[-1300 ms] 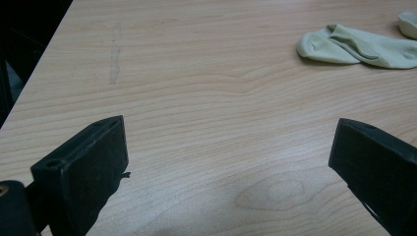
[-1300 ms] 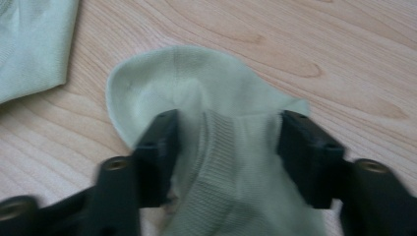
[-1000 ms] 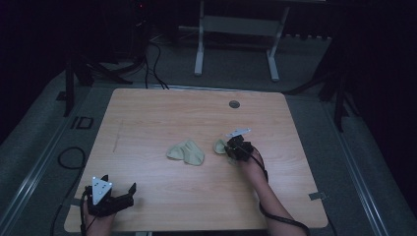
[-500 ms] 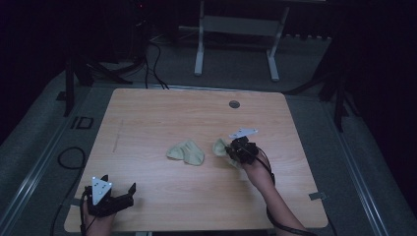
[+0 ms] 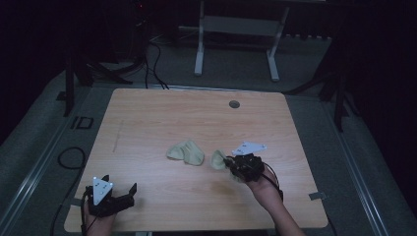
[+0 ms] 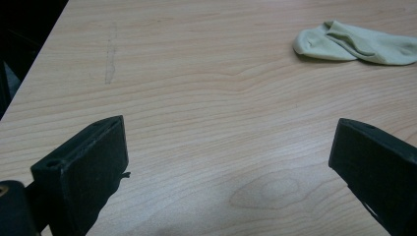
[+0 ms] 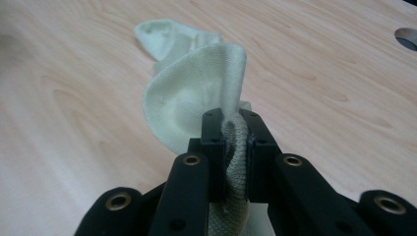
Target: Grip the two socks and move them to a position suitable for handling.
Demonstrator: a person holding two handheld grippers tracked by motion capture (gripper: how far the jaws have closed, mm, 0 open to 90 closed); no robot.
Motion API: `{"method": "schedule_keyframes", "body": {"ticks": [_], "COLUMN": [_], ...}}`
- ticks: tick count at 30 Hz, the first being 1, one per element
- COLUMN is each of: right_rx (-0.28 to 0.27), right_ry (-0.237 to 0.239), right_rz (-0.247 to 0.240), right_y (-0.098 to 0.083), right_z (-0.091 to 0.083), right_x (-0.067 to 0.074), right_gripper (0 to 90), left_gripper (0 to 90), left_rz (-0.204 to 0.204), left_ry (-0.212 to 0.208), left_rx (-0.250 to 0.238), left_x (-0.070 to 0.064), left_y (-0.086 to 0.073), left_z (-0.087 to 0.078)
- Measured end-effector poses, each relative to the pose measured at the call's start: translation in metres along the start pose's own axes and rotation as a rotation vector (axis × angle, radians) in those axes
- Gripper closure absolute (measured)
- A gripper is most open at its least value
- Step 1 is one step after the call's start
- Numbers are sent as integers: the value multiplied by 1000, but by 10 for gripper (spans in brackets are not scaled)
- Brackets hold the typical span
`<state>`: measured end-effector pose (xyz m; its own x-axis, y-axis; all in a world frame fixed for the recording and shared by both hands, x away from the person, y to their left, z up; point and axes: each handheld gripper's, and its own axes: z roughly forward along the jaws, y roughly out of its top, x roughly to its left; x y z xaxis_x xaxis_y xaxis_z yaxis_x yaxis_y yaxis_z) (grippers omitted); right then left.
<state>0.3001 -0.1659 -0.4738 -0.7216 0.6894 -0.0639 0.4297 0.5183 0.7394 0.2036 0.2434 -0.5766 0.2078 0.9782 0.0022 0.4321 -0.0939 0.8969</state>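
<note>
Sock pinched in my right tongs, lifted at 4 o'clock of the other sock. Thin bite, could slip out if jerked. Left tongs gaping, idle at 7 o'clock.

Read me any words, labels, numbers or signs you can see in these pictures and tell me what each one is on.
"ID": a marking on the grey floor beside the table's left edge, dim, so the reading is unsure.
No readable text on the table, the socks, or either tongs.
</note>
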Motion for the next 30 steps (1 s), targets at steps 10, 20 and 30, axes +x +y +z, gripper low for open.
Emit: {"method": "schedule_keyframes", "body": {"ticks": [10, 20, 30], "right_rx": [-13, 74, 125], "right_ry": [46, 64, 43], "right_rz": [-18, -35, -61], "right_y": [-25, -57, -73], "right_z": [-13, 23, 41], "right_x": [29, 39, 52], "right_gripper": [819, 817, 700], "left_gripper": [13, 13, 13], "left_rz": [0, 8, 18], "left_ry": [-2, -9, -16], "left_rx": [3, 6, 12], "left_x": [-1, -3, -5], "left_y": [0, 0, 0], "left_z": [0, 1, 1]}}
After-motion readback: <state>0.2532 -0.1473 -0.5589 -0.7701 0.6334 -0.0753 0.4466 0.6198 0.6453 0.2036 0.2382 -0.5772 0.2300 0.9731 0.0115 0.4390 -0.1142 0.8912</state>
